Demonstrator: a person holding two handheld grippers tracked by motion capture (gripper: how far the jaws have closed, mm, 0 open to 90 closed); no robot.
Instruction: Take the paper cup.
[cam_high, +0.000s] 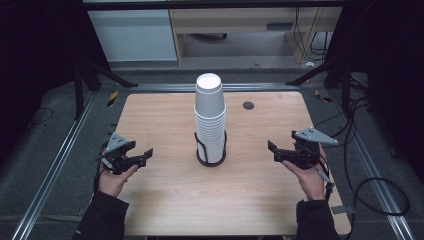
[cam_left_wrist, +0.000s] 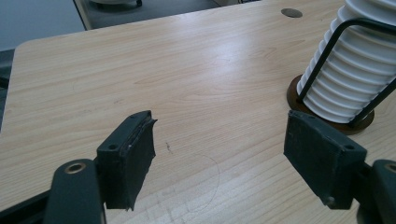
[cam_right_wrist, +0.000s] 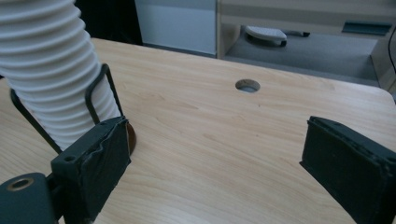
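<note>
One tall stack of white ribbed paper cups (cam_high: 210, 117), rims down, sits in one black wire holder with a round dark base (cam_high: 210, 159) at mid-table on the light wood-grain table (cam_high: 165, 200). Individual cup count can't be read off the stack. Long axis is vertical, closed bottom of the top cup facing up, slight lean. One round cable hole (cam_high: 248, 105) lies behind it to the right. Two grippers: left gripper (cam_high: 145, 155) and right gripper (cam_high: 272, 150), one on each side of the stack, well apart from it, both pointing inward. Both have jaws spread wide with nothing between them.
</note>
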